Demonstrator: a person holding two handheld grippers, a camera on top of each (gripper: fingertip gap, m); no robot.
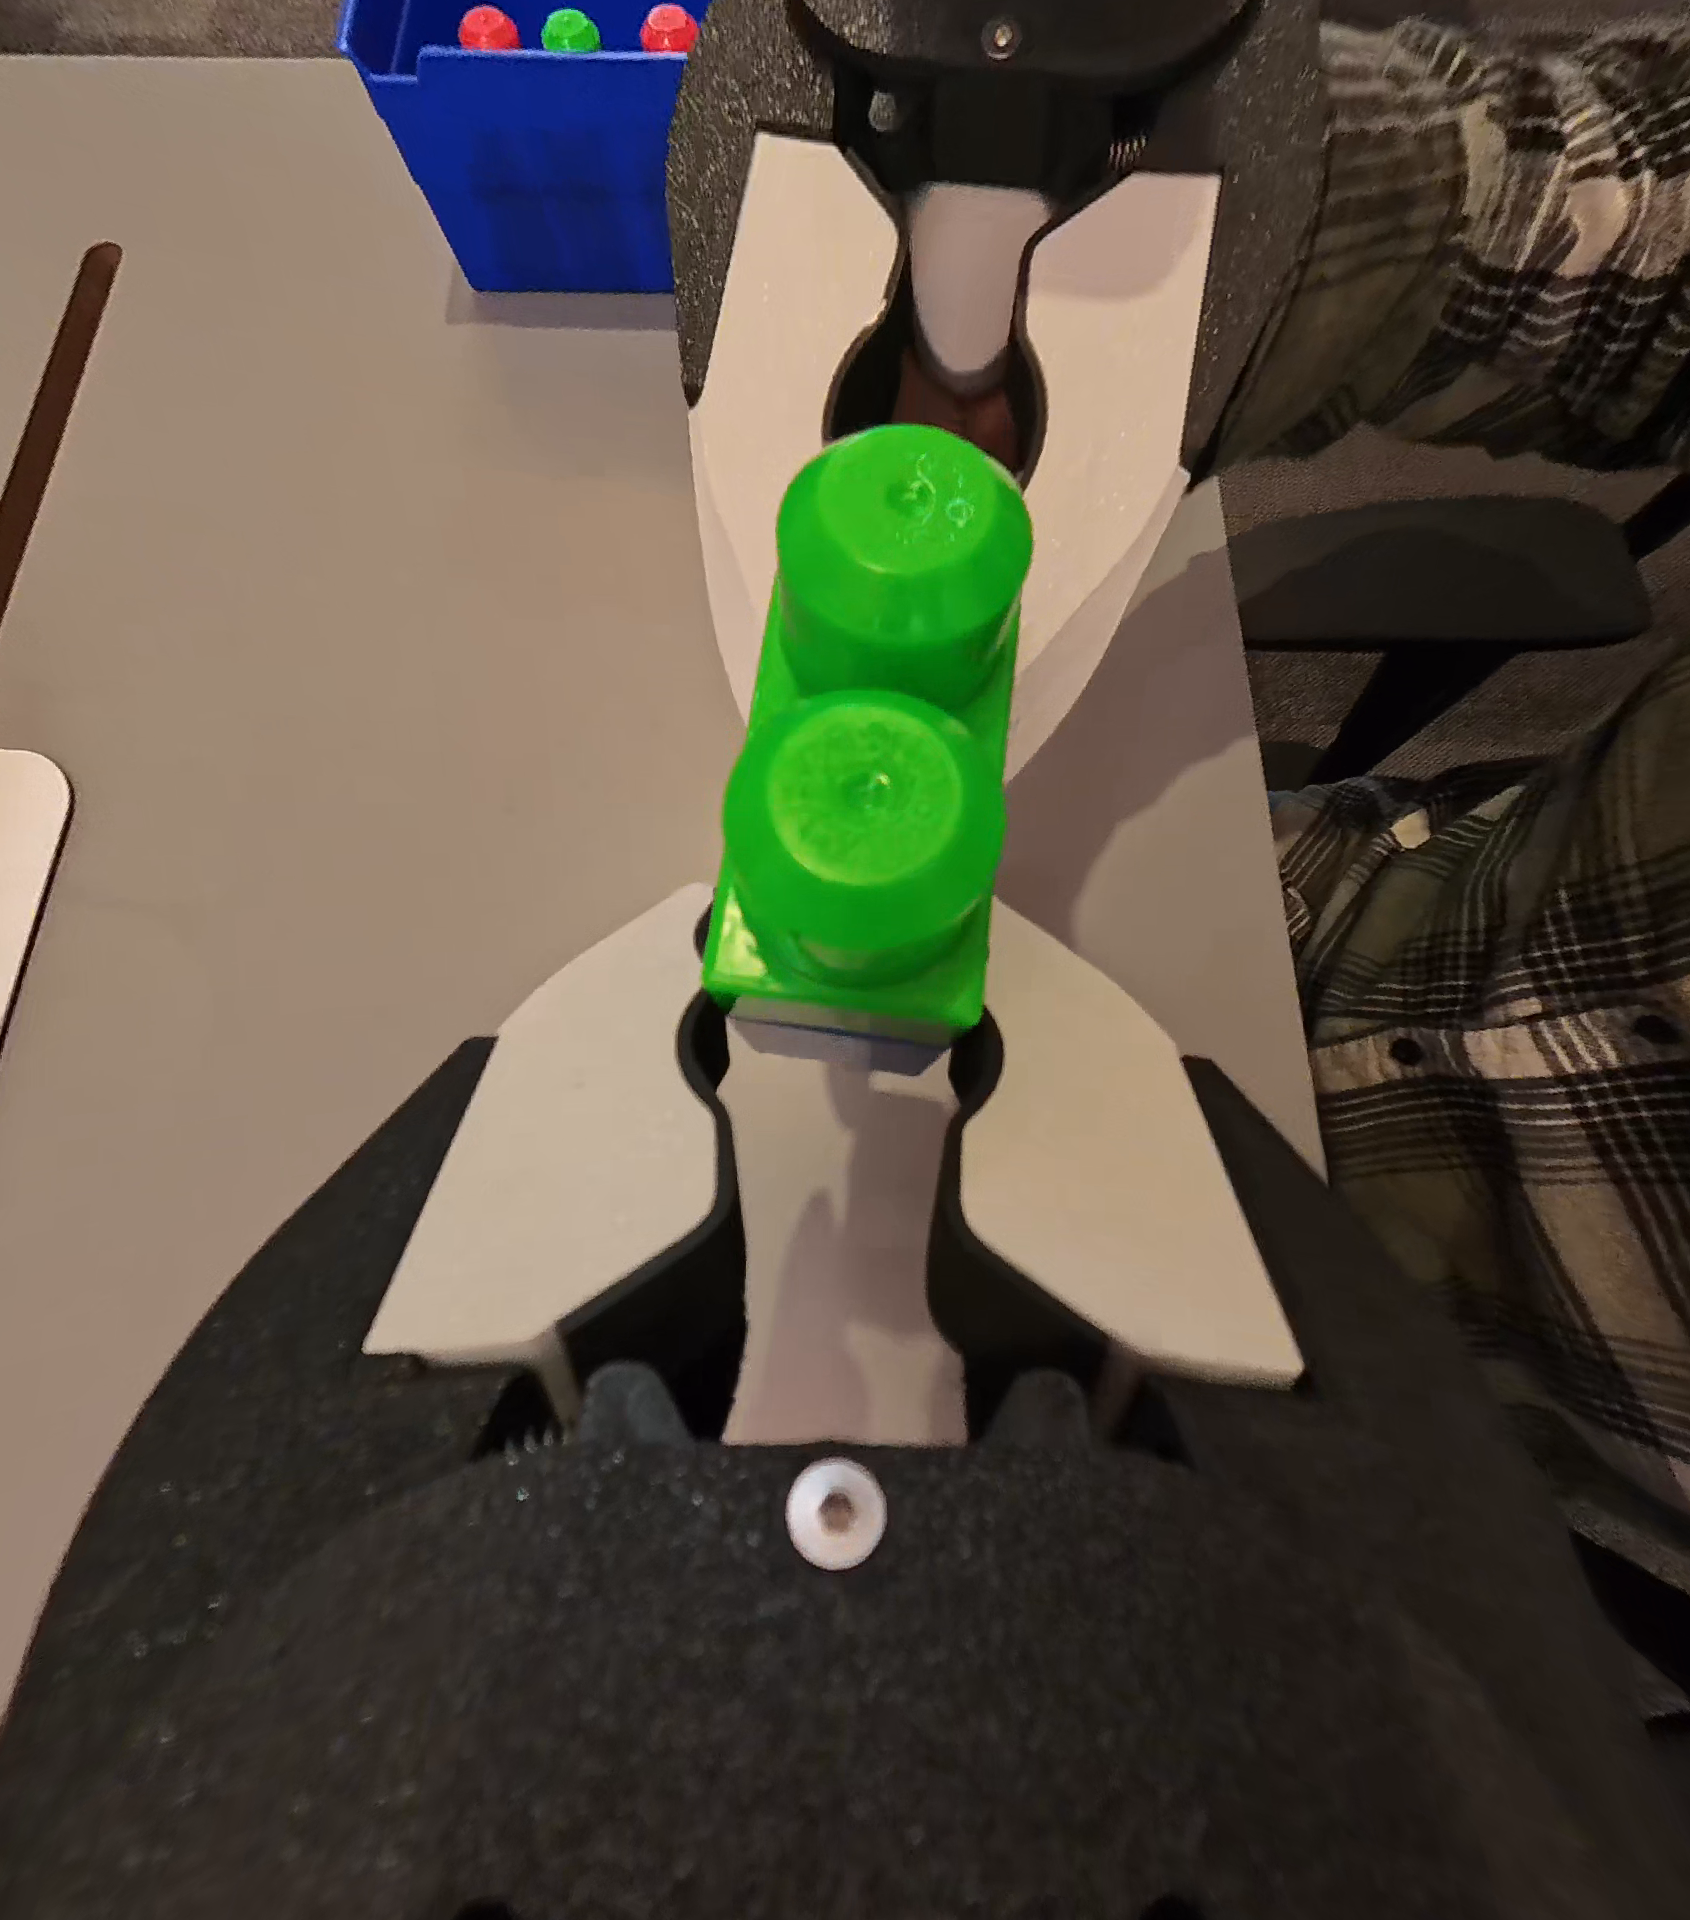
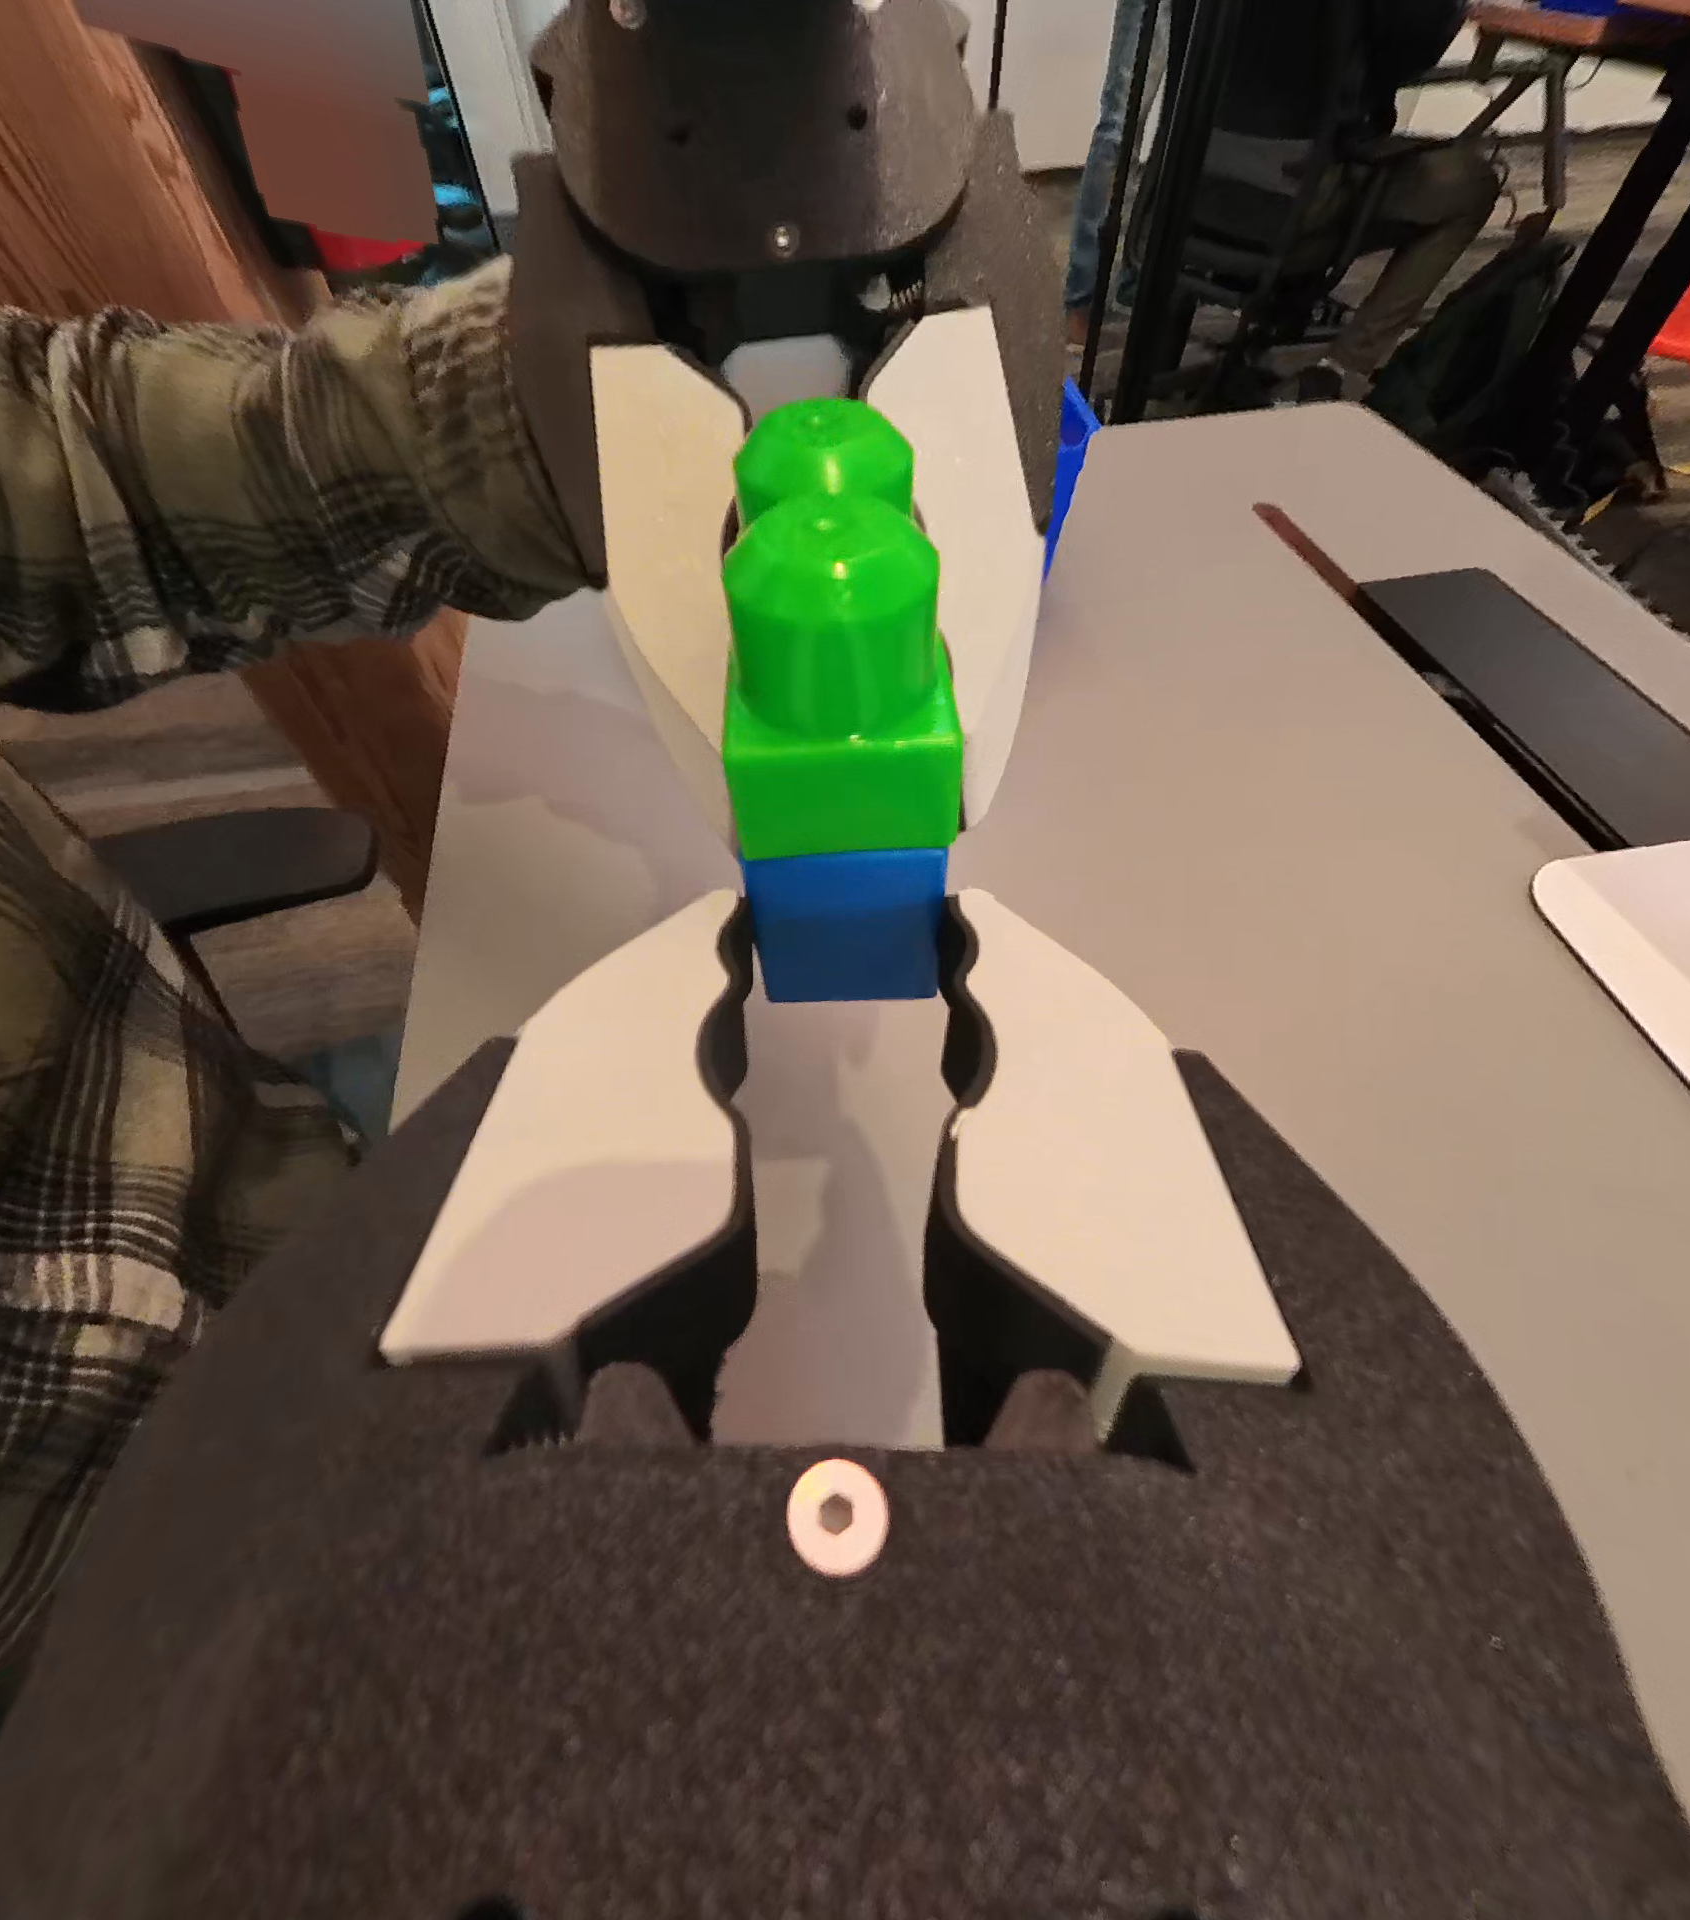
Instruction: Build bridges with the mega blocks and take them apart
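I have the green block (image 2: 839,717) stacked on a blue block (image 2: 846,925), held between both tongs above the tabletop (image 2: 1288,935). My right tongs (image 2: 846,935) pinch the blue one; my left tongs (image 1: 846,971) pinch the green. I judge this the pull-apart step, needing a steady opposite tug. The blue bin (image 1: 529,177) sits beyond, clear of it.

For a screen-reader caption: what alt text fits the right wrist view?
A green block stacked on a blue block, gripped from opposite ends by the right gripper on the blue and the left gripper on the green, above a grey table; a plaid sleeve at left.
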